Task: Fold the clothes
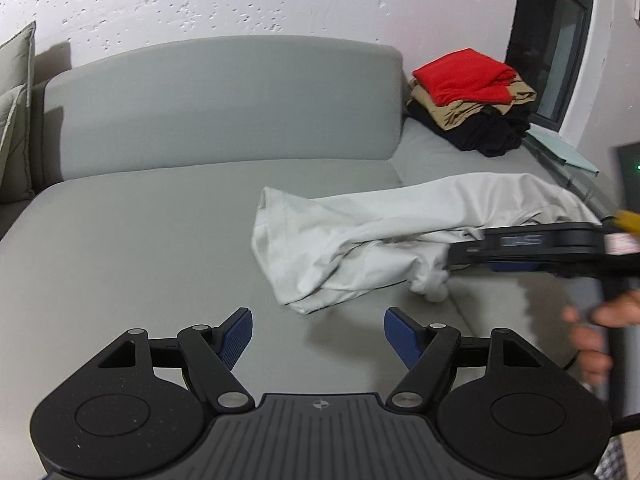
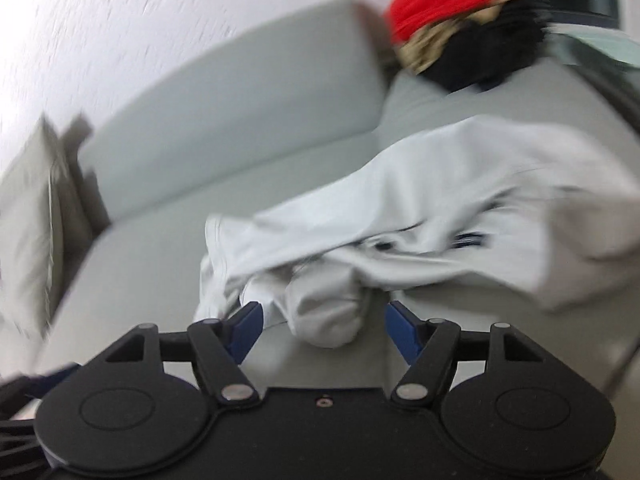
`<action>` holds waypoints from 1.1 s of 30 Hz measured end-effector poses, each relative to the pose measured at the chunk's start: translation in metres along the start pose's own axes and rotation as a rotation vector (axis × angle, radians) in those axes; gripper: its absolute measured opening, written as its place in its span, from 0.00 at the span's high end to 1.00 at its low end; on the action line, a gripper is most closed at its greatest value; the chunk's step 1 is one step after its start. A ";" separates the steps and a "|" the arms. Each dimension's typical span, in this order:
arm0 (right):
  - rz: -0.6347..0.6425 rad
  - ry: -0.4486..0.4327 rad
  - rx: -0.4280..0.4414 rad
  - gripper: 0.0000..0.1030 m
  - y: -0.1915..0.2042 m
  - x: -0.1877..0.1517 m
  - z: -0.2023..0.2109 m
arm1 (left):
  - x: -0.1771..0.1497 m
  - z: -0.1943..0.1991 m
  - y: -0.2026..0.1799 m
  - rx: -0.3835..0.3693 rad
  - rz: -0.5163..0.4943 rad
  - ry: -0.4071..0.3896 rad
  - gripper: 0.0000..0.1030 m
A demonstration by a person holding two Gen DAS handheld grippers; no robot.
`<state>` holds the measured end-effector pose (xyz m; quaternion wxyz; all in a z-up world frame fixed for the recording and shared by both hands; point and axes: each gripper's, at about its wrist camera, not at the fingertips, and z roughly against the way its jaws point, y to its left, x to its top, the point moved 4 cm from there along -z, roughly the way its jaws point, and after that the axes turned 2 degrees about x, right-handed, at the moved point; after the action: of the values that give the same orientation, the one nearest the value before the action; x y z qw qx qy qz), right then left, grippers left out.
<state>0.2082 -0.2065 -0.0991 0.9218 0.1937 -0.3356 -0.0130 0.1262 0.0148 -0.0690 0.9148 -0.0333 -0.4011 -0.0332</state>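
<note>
Hovering over the near part of the grey sofa [image 1: 140, 240], the left gripper [image 1: 318, 336] has its blue pads spread wide apart with nothing between them, just bare cushion below. The right gripper [image 2: 322, 326] is spread apart too; a bunched lump of the white garment [image 2: 420, 208] sits in the gap, but the pads aren't pressing on it as far as I can see. That view is pretty blurry, so fine detail is lost.

From the left wrist view, the right gripper [image 1: 450, 262] comes in from the right edge, side-on, its tip right at the crumpled near-right end of the white garment [image 1: 360, 236], with the person's hand [image 1: 596, 328] on the handle.

The garment lies rumpled across the seat, stretching from about the middle off to the right, unfolded.

Further back, in the far right corner of the sofa, there's a stack of folded clothes [image 1: 472, 104]: red on top, tan under it, black at the bottom. A pale cushion [image 1: 14, 116] leans at the far left, and a white textured wall [image 1: 260, 0] runs behind it all.
</note>
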 end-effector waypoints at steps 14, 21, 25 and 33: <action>-0.033 -0.121 0.212 0.93 0.134 0.036 0.011 | 0.001 0.054 0.082 0.102 0.060 -0.122 0.31; -0.018 0.200 0.398 0.69 0.207 -0.064 0.017 | -0.019 0.123 0.113 0.090 0.079 -0.219 0.30; 0.010 0.258 0.404 0.52 0.197 -0.102 0.041 | -0.041 0.127 0.111 0.096 0.064 -0.179 0.30; -0.183 0.036 0.163 0.45 0.075 -0.062 0.087 | -0.063 0.072 0.091 0.009 0.122 -0.056 0.40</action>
<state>0.0982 -0.1584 -0.0486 0.9039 0.2980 -0.2998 -0.0661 0.0390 0.1141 -0.0701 0.9036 -0.0545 -0.4241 0.0255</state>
